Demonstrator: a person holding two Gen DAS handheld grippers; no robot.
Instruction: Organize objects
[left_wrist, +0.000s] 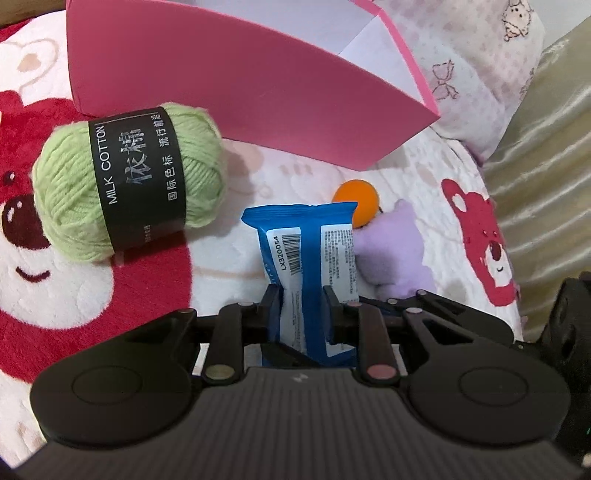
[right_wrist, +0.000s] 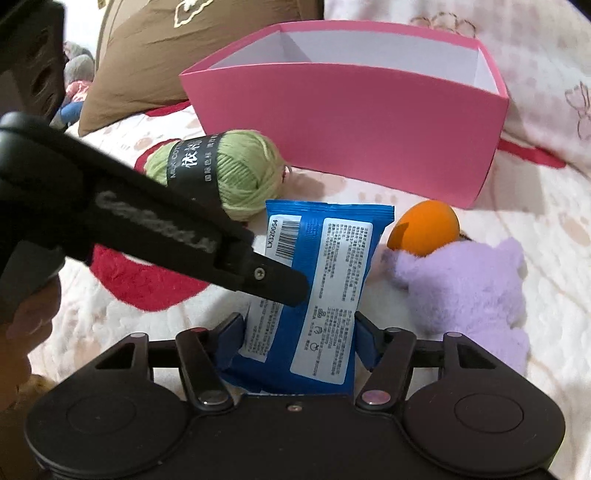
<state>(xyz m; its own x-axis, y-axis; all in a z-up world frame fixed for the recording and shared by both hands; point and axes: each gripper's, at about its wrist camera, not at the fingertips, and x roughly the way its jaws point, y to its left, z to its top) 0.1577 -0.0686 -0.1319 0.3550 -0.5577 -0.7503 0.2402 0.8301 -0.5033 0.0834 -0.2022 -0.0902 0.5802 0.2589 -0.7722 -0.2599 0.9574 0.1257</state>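
a: blue foil, that's what the left wrist view is full of. the blue packet (left_wrist: 314, 266) stands on end between the fingers of the left gripper (left_wrist: 301, 302), pinched tight across its narrow middle, barcode side up. the wrapper buckles inward where the pads bite.

b: so it's soft?

a: i'd judge it light and squashy, crinkly film over something that gives. slippery too, probably. behind it in this view lie the green yarn ball (left_wrist: 129, 184) on the left, an orange ball (left_wrist: 357, 201) and a purple plush toy (left_wrist: 391, 254) on the right, all on the bear-print blanket (left_wrist: 74, 295). the pink box (left_wrist: 240, 96) stands open further back, well apart from the packet.

b: and the right wrist view?

a: same packet (right_wrist: 325, 280), seen from the other hand. the right gripper (right_wrist: 299, 332) has its fingers either side of the packet's lower end, at a middling width. the right pad looks to be at the packet's edge, but whether both pads actually press i cannot tell. the left gripper's black finger (right_wrist: 273, 280) crosses in from the left and clamps the packet higher up.

b: where would you take hold?

a: across the short width, near the middle of the body rather than the crimped end seal, which would likely slide out. a flat, moderate squeeze should do; too hard and it just folds. the box (right_wrist: 351, 122) is empty as far as i can see, and its open top faces up, so the packet looks bound there.
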